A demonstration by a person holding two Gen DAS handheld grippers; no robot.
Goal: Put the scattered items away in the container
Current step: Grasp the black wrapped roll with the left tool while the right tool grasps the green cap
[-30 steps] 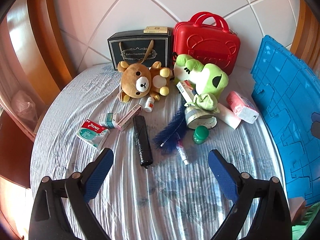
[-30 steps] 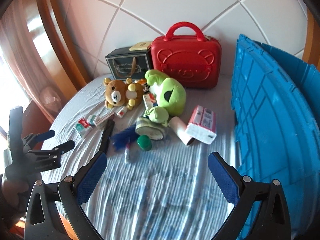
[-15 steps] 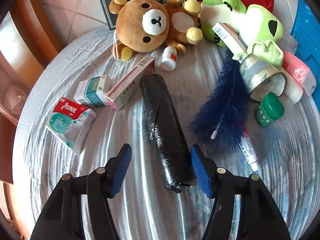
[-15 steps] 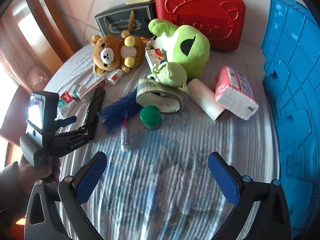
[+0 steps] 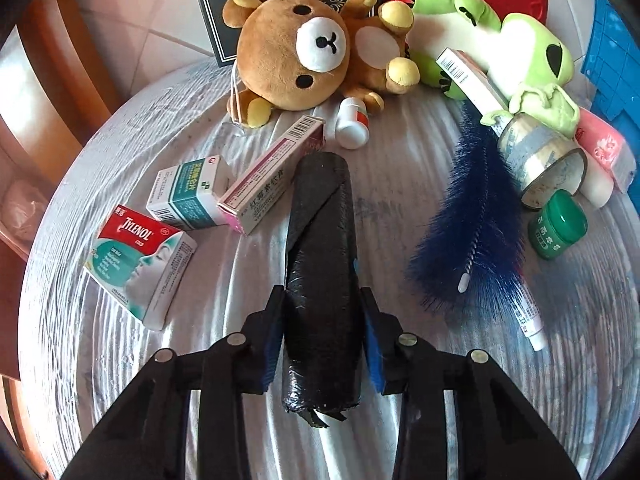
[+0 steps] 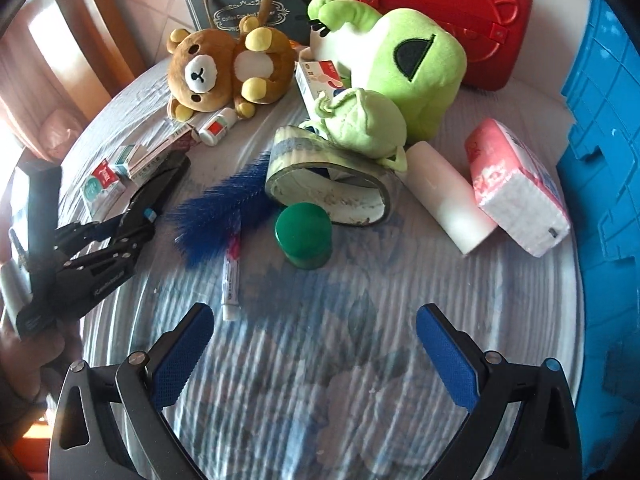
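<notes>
Your left gripper [image 5: 322,340] is closing on the black roll [image 5: 320,280], which lies on the bed [image 5: 440,420] between its blue pads; the pads already touch its sides. Your right gripper [image 6: 314,354] stands wide apart over bare sheet and holds nothing.

I judge the task is only at its beginning. Every item that shows lies on the bed, and none is seen in the blue crate [image 6: 600,160] at the right edge; its inside is not visible.

Near the roll, a red and white box [image 5: 140,264] reads "TYLENOL COLD". The pink box [image 5: 272,176] beside it has Chinese writing. Farther back, the black bag [image 6: 256,4] reads "Coffee Cup And Saucer", partly hidden.
</notes>
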